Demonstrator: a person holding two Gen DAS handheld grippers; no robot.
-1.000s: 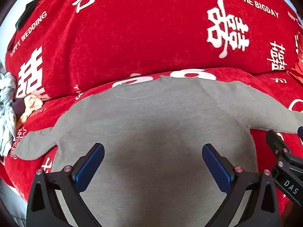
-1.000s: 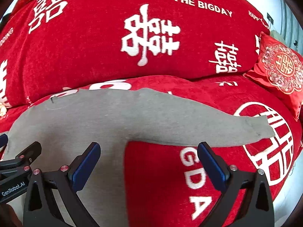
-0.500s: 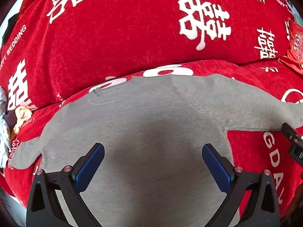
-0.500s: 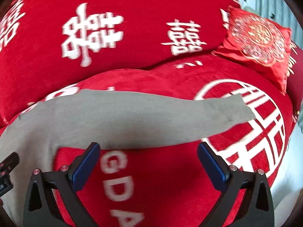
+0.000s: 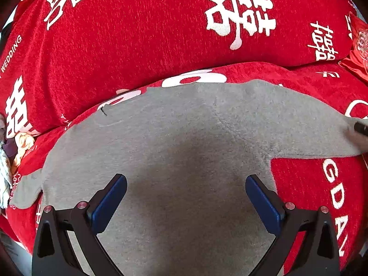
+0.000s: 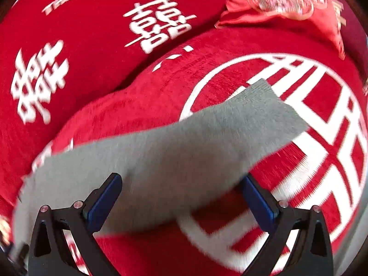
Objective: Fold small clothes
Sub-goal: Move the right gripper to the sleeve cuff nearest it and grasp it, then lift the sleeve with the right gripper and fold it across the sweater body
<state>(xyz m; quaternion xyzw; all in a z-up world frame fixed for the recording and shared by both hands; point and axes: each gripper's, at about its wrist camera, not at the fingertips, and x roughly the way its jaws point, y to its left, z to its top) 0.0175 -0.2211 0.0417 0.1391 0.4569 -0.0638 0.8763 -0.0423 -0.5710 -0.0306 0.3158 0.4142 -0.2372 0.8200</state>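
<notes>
A grey long-sleeved sweater (image 5: 174, 142) lies flat on a red sofa seat, neck toward the backrest, both sleeves spread out. My left gripper (image 5: 185, 201) hovers open over the sweater's lower body with nothing between its blue pads. In the right wrist view the sweater's right sleeve (image 6: 184, 151) runs up to its cuff (image 6: 273, 105). My right gripper (image 6: 181, 199) is open just above that sleeve, one finger on each side. A dark tip of the right gripper (image 5: 361, 127) shows at the sleeve in the left wrist view.
The red sofa cover (image 5: 161, 46) carries white characters and lettering. A red embroidered cushion (image 6: 287, 4) sits at the far right of the seat. A small heap of other clothes (image 5: 13, 151) lies at the left end.
My right gripper has swung right and come down along the sleeve toward the cuff. The left gripper shifted slightly right over the sweater's body. Both stayed open.
</notes>
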